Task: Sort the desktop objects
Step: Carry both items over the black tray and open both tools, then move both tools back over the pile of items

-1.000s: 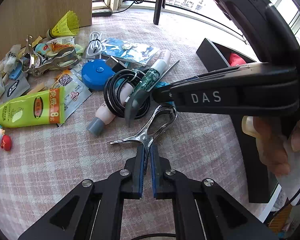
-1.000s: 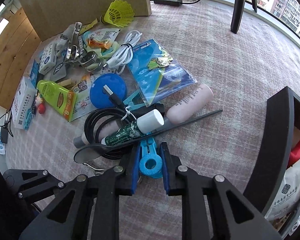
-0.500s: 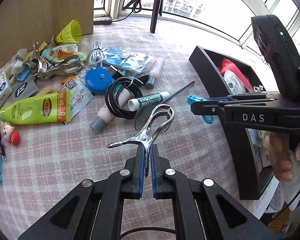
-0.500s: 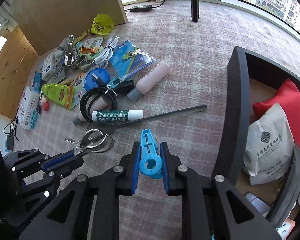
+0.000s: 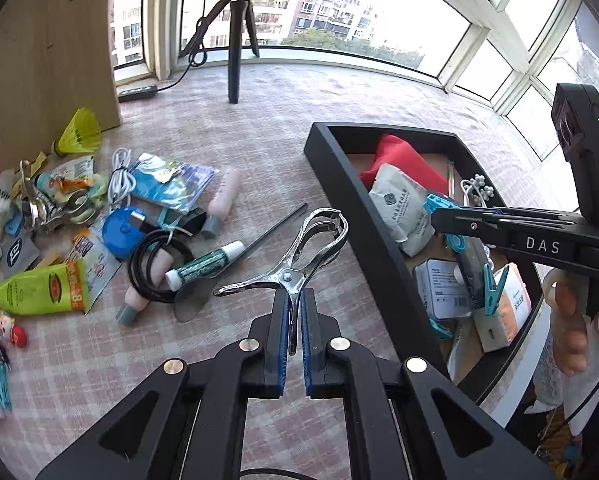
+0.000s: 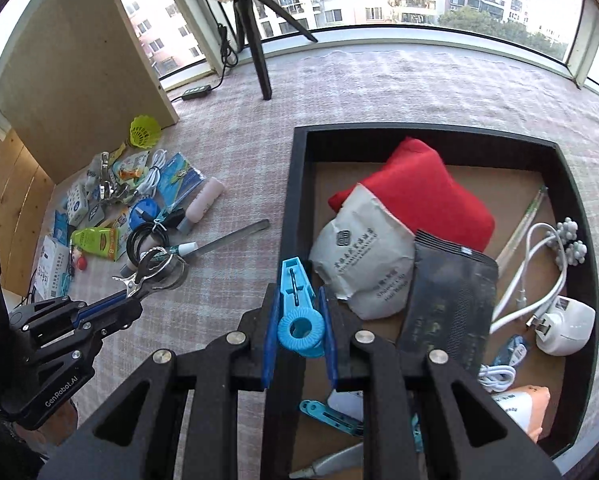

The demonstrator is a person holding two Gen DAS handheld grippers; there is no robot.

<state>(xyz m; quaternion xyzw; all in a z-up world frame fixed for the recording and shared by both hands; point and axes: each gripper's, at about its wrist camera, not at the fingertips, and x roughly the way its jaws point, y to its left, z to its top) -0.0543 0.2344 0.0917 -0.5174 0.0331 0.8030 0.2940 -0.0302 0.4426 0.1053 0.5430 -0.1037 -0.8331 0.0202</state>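
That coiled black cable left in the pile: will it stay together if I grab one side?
Probably: the black cable looks tied by a white twist tie, so the loops should hold. It lies over a pink bottle and beside the green-and-white tube, so lifting may nudge both.

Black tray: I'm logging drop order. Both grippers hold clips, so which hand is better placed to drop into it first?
Right. The right gripper holds the blue clip over the black tray, at its near wall. The left gripper holds the metal clip above the tablecloth, outside the tray.
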